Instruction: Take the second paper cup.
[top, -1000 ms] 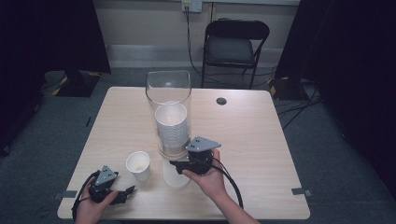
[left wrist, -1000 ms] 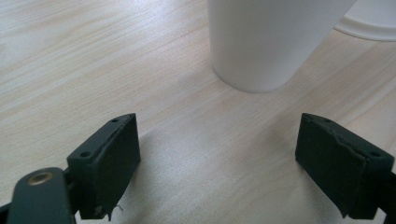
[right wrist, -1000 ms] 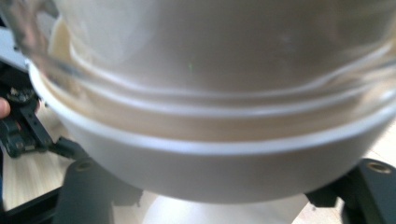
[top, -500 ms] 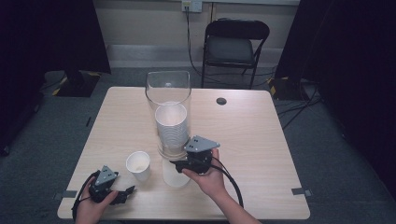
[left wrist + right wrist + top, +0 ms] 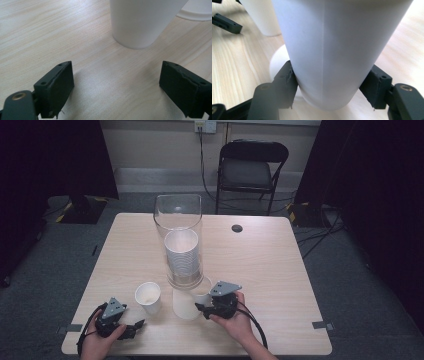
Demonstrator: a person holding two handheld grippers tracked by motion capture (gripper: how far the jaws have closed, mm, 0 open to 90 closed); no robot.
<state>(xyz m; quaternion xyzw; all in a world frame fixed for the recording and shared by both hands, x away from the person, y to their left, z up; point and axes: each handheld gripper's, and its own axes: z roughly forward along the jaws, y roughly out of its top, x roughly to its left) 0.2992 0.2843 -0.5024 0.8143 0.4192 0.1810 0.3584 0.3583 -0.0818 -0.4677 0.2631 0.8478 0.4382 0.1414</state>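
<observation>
A clear tube [image 5: 178, 220] stands mid-table with a stack of white cups [image 5: 182, 255] inside it. My right gripper [image 5: 201, 306] [image 5: 332, 85] is shut on a white paper cup [image 5: 201, 293] [image 5: 337, 45] just in front of the tube, both jaws pressed against the cup's lower sides. Beside and partly under it is another white cup-like shape [image 5: 184, 306] [image 5: 277, 62]. A lone upright white cup [image 5: 148, 297] [image 5: 142, 22] stands to the left. My left gripper [image 5: 135, 327] [image 5: 116, 85] rests low near the front edge, open and empty, short of that cup.
The wooden table [image 5: 280, 270] has a black grommet hole [image 5: 237, 228] at the back. A black folding chair [image 5: 252, 170] stands behind it. Cables trail from both grippers over the front edge.
The right gripper with its cup has shifted slightly right and toward the near edge. The left gripper has stayed put.
</observation>
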